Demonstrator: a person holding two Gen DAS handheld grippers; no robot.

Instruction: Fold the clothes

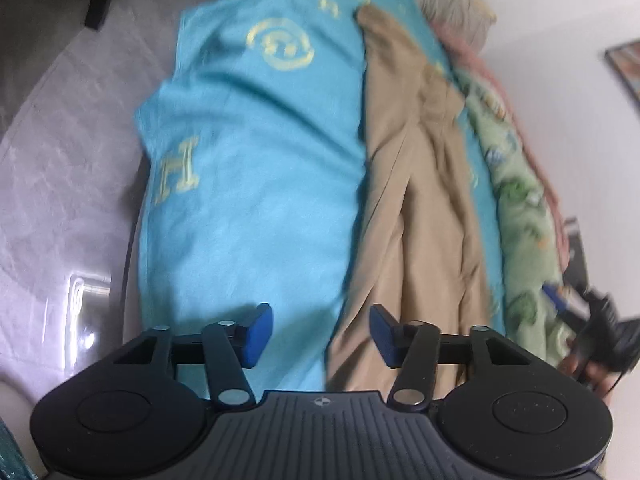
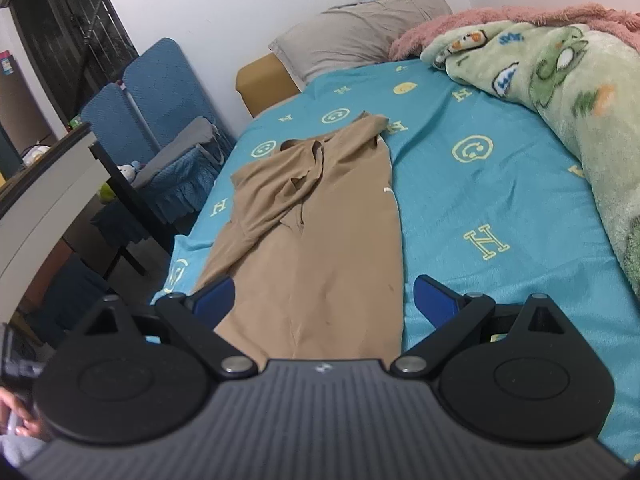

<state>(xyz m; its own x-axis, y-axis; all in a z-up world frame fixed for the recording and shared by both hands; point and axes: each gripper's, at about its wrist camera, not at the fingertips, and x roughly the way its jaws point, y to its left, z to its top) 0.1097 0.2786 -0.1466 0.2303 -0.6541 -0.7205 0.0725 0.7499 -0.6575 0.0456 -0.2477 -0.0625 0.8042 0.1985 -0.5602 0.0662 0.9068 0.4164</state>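
A tan garment (image 2: 316, 236) lies lengthwise on a bed with a turquoise sheet (image 2: 492, 204); its far part is folded over and rumpled. My right gripper (image 2: 324, 300) is open, hovering over the garment's near end, empty. In the left wrist view the same tan garment (image 1: 416, 200) lies to the right of centre. My left gripper (image 1: 321, 334) is open and empty above the garment's near left edge and the turquoise sheet (image 1: 256, 200). That view is blurred.
A green cartoon blanket (image 2: 568, 92) and pink blanket (image 2: 492, 20) lie along the bed's right side. A grey pillow (image 2: 360, 36) is at the head. Blue chairs (image 2: 160, 112) and a desk (image 2: 52, 184) stand left of the bed. Grey floor (image 1: 60, 160) lies beside the bed.
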